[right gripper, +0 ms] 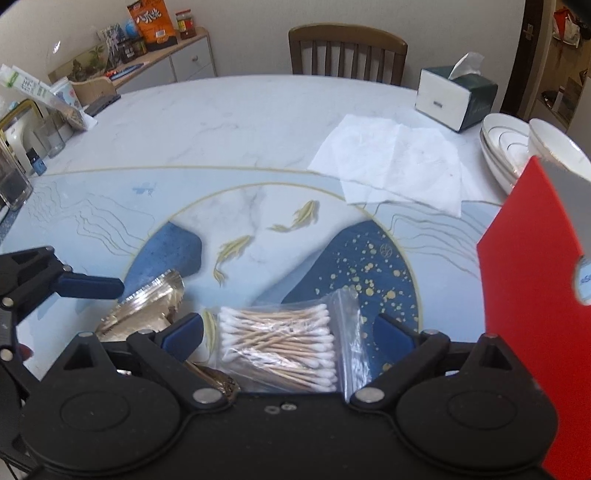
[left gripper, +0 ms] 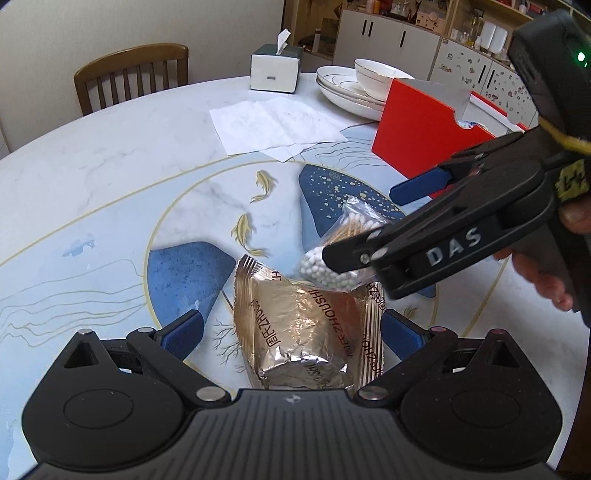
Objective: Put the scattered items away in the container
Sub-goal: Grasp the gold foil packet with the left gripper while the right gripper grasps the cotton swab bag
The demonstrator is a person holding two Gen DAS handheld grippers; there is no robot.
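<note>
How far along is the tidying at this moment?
Early. Something pale blue already shows in the red box's cutout. The left gripper straddles the gold foil packet, the right gripper straddles the bag of cotton swabs; both are open. Both items lie on the table outside the box.

left gripper (left gripper: 291, 328) fingers spread wide, right gripper (right gripper: 291, 326) fingers apparently spread too, both angled low

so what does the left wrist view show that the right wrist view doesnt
Only the left wrist view: the foil snack packet's printed face between the open left tool, and the right tool's body with its "DAS" lettering.

Only the right wrist view: the sideboard with an orange bag, and glasses at the table edge.

Both: cotton swab bag, red container, tissue box, stacked plates.
</note>
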